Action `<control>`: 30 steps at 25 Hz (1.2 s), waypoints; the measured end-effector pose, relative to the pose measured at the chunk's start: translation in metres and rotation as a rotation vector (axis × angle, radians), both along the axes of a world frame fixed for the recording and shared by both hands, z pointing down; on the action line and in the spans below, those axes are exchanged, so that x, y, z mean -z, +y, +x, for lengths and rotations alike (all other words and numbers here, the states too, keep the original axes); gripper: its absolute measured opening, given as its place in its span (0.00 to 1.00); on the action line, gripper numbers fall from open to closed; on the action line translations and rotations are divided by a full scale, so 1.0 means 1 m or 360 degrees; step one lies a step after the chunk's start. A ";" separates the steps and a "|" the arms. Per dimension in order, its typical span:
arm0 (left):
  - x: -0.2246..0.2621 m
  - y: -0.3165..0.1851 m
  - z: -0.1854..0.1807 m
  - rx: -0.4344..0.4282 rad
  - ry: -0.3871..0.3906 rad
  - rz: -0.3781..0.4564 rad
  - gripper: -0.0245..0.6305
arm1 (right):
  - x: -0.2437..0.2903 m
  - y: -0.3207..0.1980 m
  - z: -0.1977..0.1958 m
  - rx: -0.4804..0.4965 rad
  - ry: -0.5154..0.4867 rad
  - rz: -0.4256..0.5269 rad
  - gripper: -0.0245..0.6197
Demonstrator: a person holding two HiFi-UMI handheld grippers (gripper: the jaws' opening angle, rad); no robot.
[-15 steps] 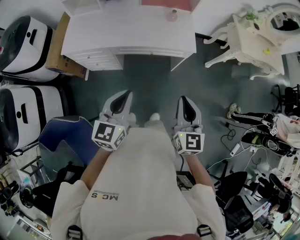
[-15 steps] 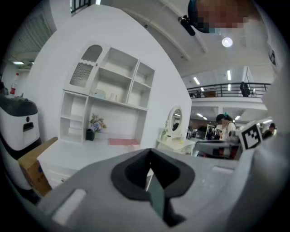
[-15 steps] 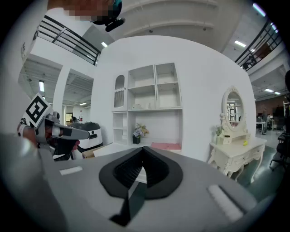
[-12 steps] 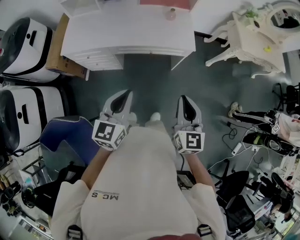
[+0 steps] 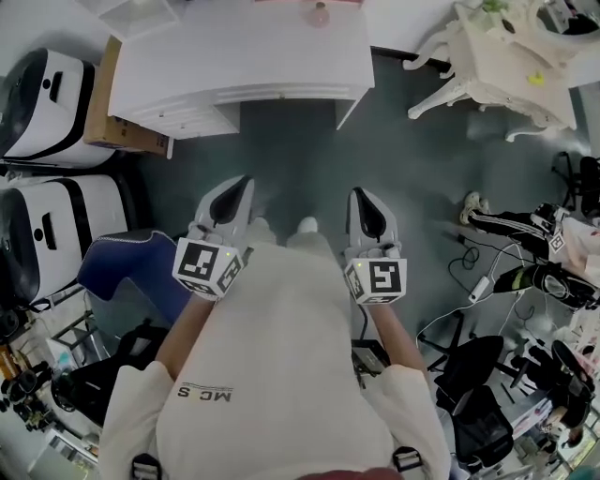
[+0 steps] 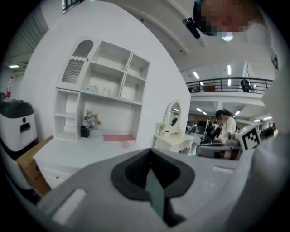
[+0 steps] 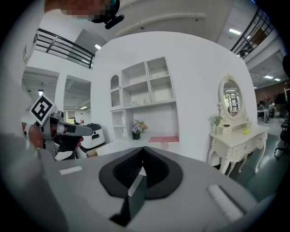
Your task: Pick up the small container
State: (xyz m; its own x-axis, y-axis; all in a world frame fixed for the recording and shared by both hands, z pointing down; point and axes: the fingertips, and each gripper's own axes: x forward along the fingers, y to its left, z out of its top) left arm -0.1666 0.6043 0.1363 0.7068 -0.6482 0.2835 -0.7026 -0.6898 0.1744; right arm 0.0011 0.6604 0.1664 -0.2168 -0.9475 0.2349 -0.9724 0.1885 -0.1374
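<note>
The small pinkish container (image 5: 320, 13) stands at the far side of the white desk (image 5: 234, 66), by a pink mat. It shows small in the left gripper view (image 6: 125, 144) and the right gripper view (image 7: 164, 145). Both grippers are held side by side in front of the person's body, over the grey floor and well short of the desk. My left gripper (image 5: 239, 189) is shut with nothing in it, its pads (image 6: 156, 190) meeting. My right gripper (image 5: 364, 201) is shut and empty too, its jaws (image 7: 136, 181) together.
A shelf unit with a flower pot (image 6: 86, 129) rises behind the desk. A cardboard box (image 5: 117, 103) and white-and-black appliances (image 5: 47, 84) stand at the left, with a blue chair (image 5: 122, 267) near my left side. A white dressing table (image 5: 506, 66) and floor cables (image 5: 487, 281) lie at the right.
The desk and the container have slid up and left in the head view. Both grippers stay shut, side by side in front of the body.
</note>
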 end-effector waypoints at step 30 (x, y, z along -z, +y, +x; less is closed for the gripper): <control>-0.029 -0.416 0.028 -0.0004 0.0099 -0.0084 0.04 | -0.018 -0.414 0.024 0.0052 0.0118 -0.0203 0.03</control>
